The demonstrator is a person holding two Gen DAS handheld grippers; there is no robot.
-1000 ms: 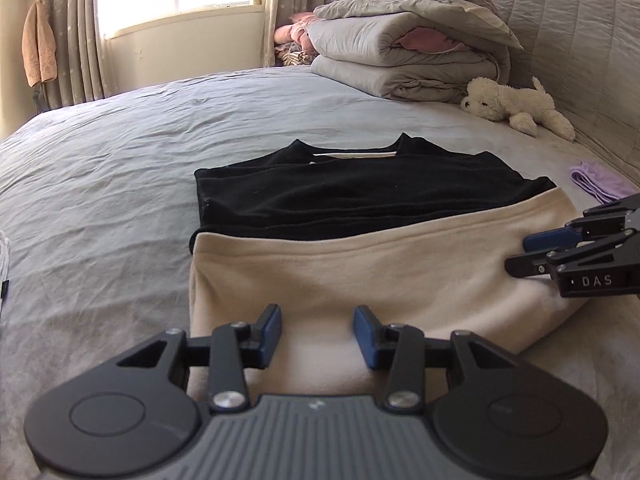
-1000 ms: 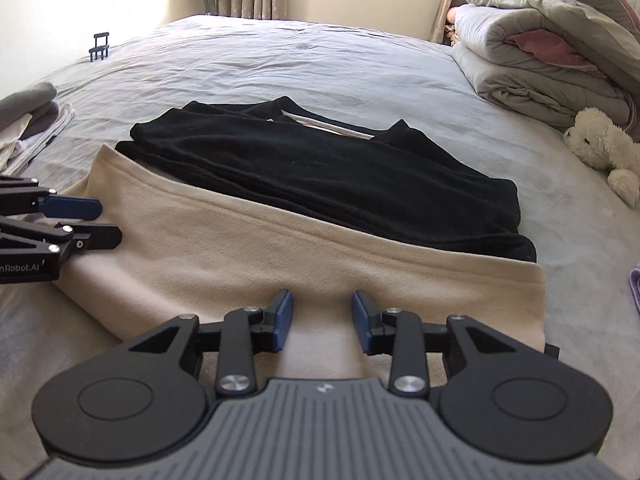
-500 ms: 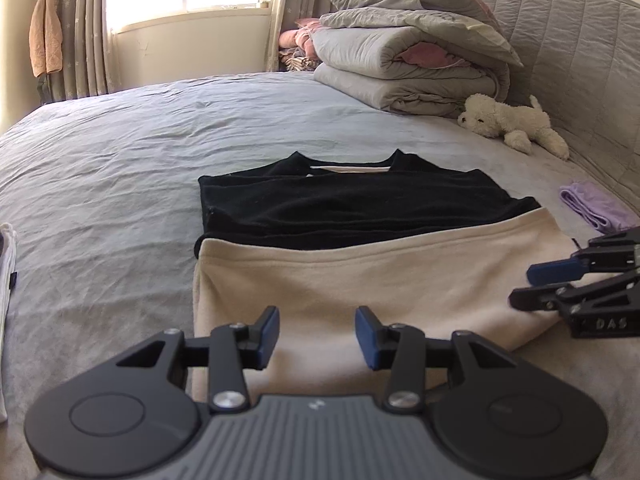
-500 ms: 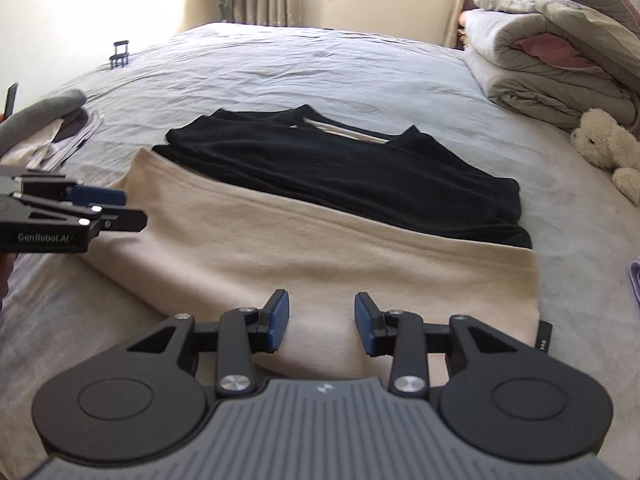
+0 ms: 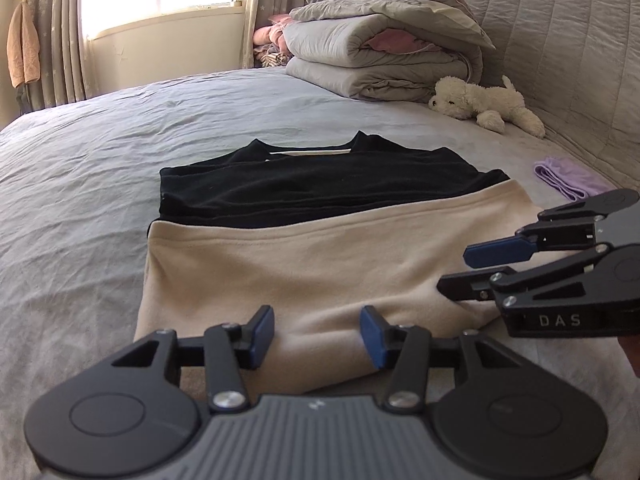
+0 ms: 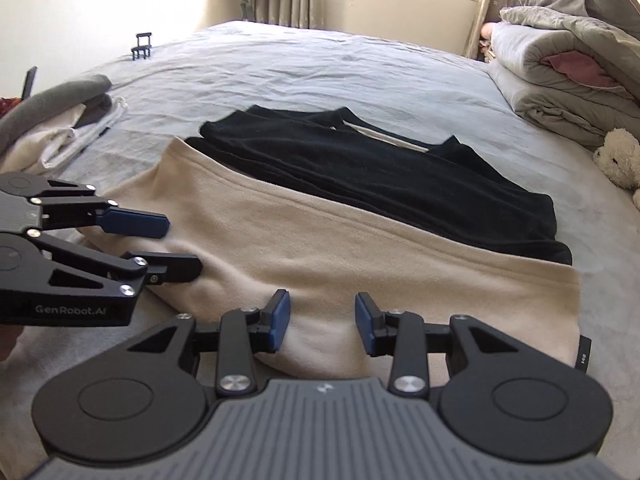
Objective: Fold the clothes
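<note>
A garment lies flat on the grey bed [image 5: 80, 168], black at its far half [image 5: 320, 184] and beige at its near half [image 5: 312, 276]. In the right wrist view the black part [image 6: 400, 176] and the beige part [image 6: 360, 248] show the same way. My left gripper [image 5: 318, 332] hovers over the near beige edge; its jaws are opening and nothing is between them. It also shows side-on as the left gripper [image 6: 176, 246] by the beige left corner. My right gripper [image 6: 322, 318] stands open above the near hem, empty, and the right gripper [image 5: 460, 270] sits at the beige right corner.
Folded grey duvets [image 5: 380, 52] are stacked at the head of the bed, with a white plush dog [image 5: 484, 104] and a lilac cloth [image 5: 568, 176] near the quilted headboard [image 5: 560, 60]. A pile of grey and white clothes [image 6: 60, 120] lies at the left. A small black object [image 6: 142, 46] stands far off.
Both grippers have drawn back from the garment toward its near edge, so more of the bed shows. The left jaws stand a little wider apart.
</note>
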